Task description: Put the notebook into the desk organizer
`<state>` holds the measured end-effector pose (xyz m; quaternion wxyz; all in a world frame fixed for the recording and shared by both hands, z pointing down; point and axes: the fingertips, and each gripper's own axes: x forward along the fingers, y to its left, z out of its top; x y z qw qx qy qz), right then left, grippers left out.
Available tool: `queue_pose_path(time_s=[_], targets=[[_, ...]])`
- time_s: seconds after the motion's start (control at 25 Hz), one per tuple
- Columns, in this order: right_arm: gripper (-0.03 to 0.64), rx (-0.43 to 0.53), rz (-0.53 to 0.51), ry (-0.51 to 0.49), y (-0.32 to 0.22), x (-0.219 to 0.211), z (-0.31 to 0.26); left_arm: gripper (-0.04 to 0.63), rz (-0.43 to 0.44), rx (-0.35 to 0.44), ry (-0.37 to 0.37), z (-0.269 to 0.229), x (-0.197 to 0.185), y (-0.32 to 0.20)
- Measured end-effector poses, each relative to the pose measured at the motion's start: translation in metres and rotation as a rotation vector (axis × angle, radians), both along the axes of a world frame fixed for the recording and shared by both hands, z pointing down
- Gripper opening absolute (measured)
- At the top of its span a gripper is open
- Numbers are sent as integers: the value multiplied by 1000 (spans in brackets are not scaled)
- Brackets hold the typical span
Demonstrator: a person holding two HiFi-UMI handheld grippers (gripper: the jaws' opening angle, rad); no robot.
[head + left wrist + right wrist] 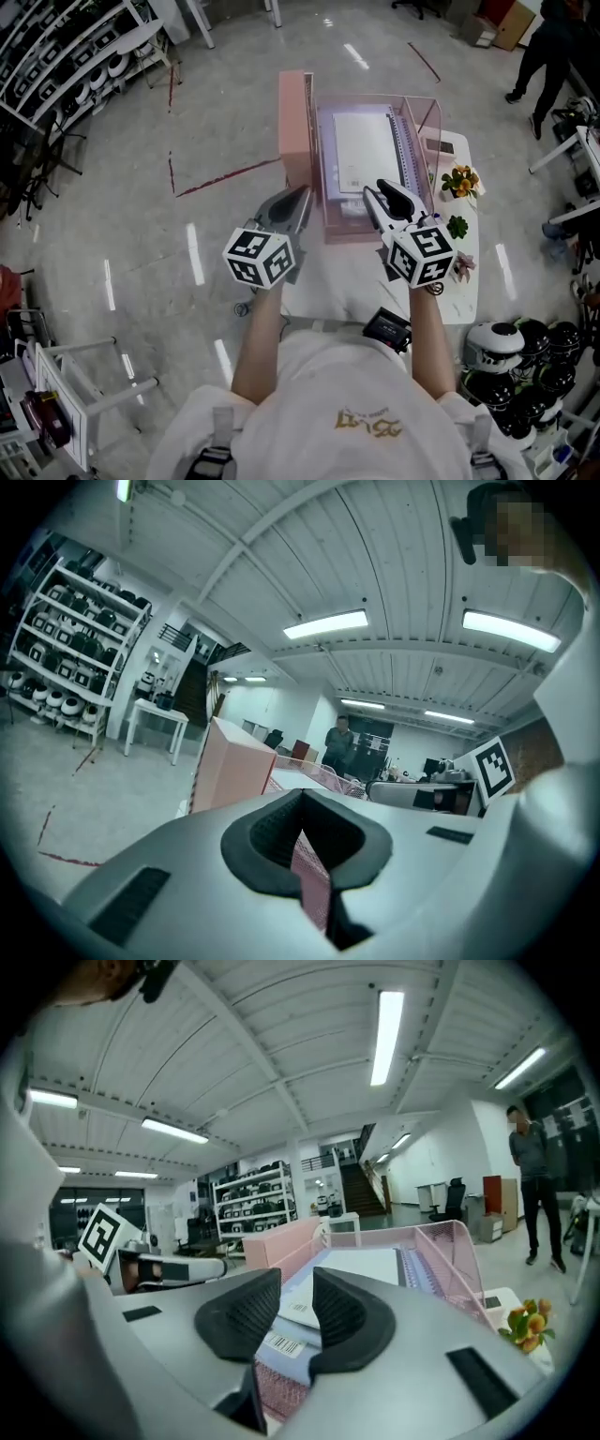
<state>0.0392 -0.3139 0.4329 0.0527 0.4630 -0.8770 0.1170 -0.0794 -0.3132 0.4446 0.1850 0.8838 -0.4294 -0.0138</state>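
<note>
A pink mesh desk organizer (375,97) stands on the white table (466,291), with a solid pink wall on its left. A white spiral notebook (364,150) lies flat inside it, binding to the right. My right gripper (384,193) hovers at the organizer's near right corner; its jaws stand apart with nothing between them. In the right gripper view the notebook (361,1265) shows beyond the gap of the right gripper (298,1296). My left gripper (301,197) is at the near left corner, shut and empty. In the left gripper view, pink mesh shows past the left gripper (302,829).
Orange flowers (459,179) and a small green plant (457,226) sit on the table right of the organizer. A black device (387,328) lies at the front edge. Helmets (525,349) crowd the lower right, shelves (66,56) the upper left. A person (546,47) stands far right.
</note>
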Motion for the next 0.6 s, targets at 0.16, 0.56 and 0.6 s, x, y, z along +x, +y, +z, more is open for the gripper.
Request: queue_pose_path(time_s=[0.16, 0.56, 0.6], targets=[[43, 19, 88, -101, 16, 16, -9, 17, -4, 24, -16, -8, 0, 11], [11, 27, 182, -88, 59, 36, -7, 17, 6, 72, -44, -19, 12, 44], [11, 25, 190, -67, 63, 37, -5, 17, 6, 75, -45, -19, 13, 47]])
